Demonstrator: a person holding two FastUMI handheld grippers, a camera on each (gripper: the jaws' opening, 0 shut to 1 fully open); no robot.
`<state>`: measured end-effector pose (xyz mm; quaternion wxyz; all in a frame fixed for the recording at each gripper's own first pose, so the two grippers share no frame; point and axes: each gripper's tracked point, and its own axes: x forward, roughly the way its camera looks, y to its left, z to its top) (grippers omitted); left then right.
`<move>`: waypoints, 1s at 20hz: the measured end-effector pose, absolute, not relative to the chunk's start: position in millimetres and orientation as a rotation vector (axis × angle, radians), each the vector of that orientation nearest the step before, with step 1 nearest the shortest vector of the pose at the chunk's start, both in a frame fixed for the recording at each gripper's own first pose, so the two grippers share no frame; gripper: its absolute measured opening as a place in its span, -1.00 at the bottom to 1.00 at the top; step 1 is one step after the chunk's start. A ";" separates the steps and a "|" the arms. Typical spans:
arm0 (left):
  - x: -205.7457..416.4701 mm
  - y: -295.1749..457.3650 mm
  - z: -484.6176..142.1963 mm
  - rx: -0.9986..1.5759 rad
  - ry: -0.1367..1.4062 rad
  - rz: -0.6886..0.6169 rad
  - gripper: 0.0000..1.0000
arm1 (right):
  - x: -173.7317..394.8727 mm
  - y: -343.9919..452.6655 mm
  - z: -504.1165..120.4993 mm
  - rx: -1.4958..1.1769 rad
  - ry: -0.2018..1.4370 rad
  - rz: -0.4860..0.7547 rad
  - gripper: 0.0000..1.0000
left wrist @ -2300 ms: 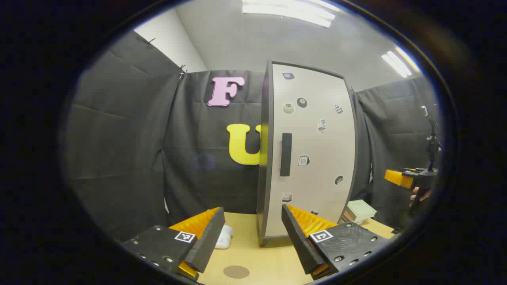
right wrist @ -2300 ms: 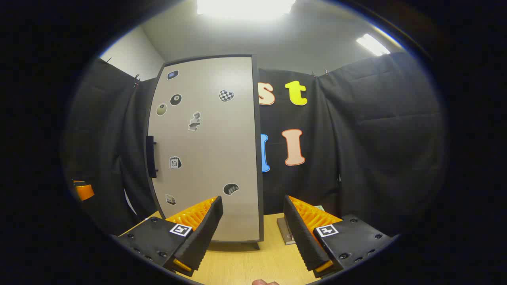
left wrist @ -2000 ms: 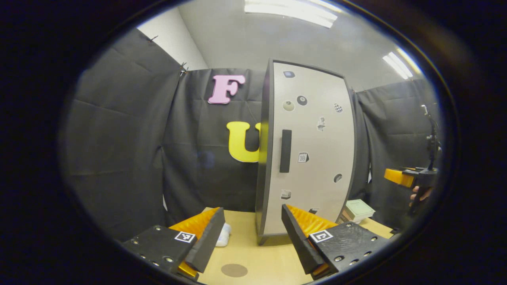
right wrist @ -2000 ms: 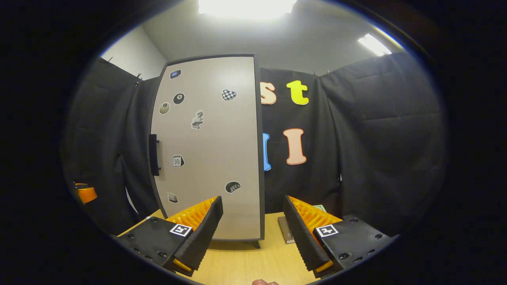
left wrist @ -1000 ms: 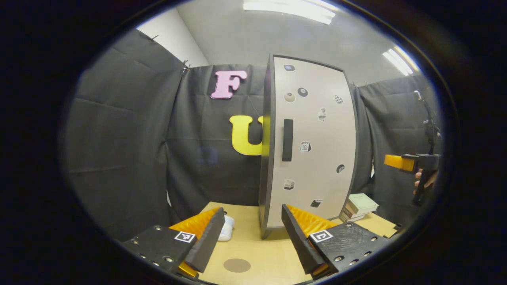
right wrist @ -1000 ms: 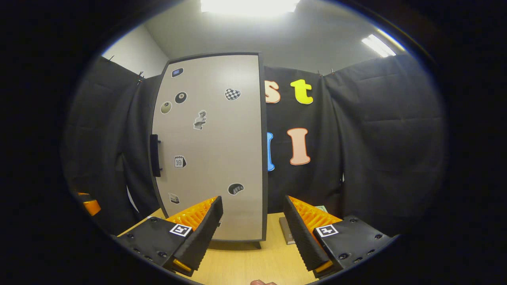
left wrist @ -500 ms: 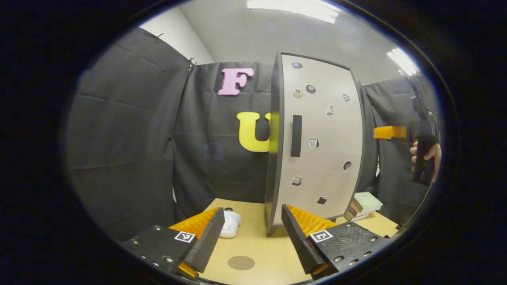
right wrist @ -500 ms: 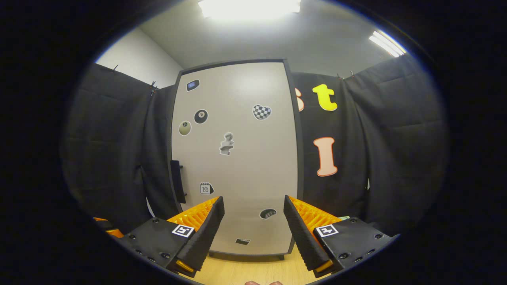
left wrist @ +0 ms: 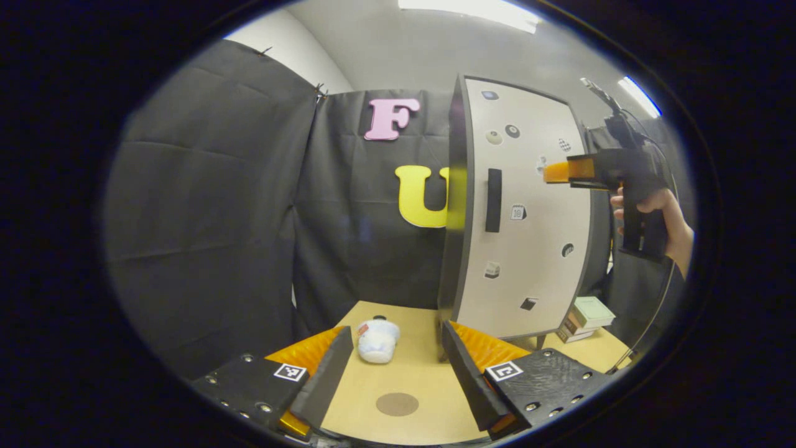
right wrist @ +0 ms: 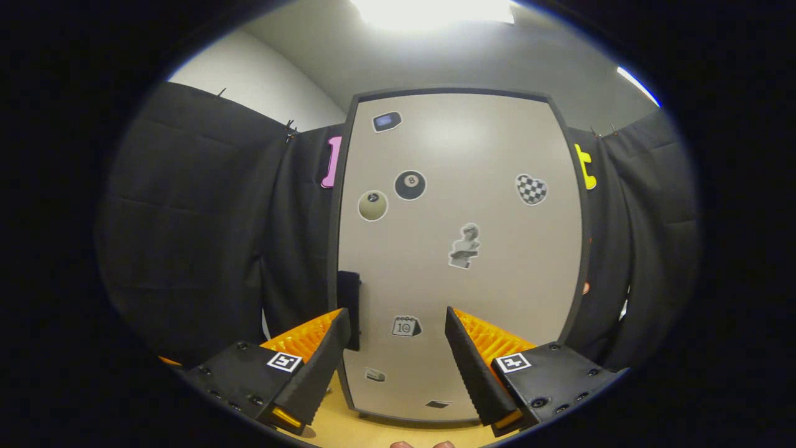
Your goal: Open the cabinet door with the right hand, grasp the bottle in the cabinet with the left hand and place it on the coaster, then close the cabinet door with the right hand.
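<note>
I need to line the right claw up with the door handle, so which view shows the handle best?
The left gripper view: the handle stands whole and unobstructed on the closed cabinet door, with the right claw off to one side of it. In the right gripper view the handle is partly hidden behind that claw's own finger.

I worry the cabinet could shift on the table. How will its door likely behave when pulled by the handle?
The cabinet is tall on small feet, so a hard tug may rock it. The handle sits at the door's left edge, so the door probably swings easily. The handle looks rigid and should take the right gripper firmly.
</note>
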<state>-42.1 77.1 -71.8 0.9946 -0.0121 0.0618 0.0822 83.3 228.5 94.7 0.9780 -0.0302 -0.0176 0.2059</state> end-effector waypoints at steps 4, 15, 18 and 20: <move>-47.8 97.9 -80.7 -0.012 0.140 0.197 0.75 | 102.6 264.5 93.1 -0.064 -0.025 0.427 0.95; -40.9 134.7 -95.2 -0.017 0.172 0.242 0.77 | 160.8 303.7 48.5 -0.061 0.107 0.357 0.96; -36.5 138.9 -102.2 -0.007 0.193 0.242 0.75 | 168.4 314.3 33.3 -0.028 0.173 0.358 0.94; -33.7 141.9 -98.1 0.007 0.188 0.244 0.77 | 173.3 315.2 30.3 -0.006 0.193 0.347 0.49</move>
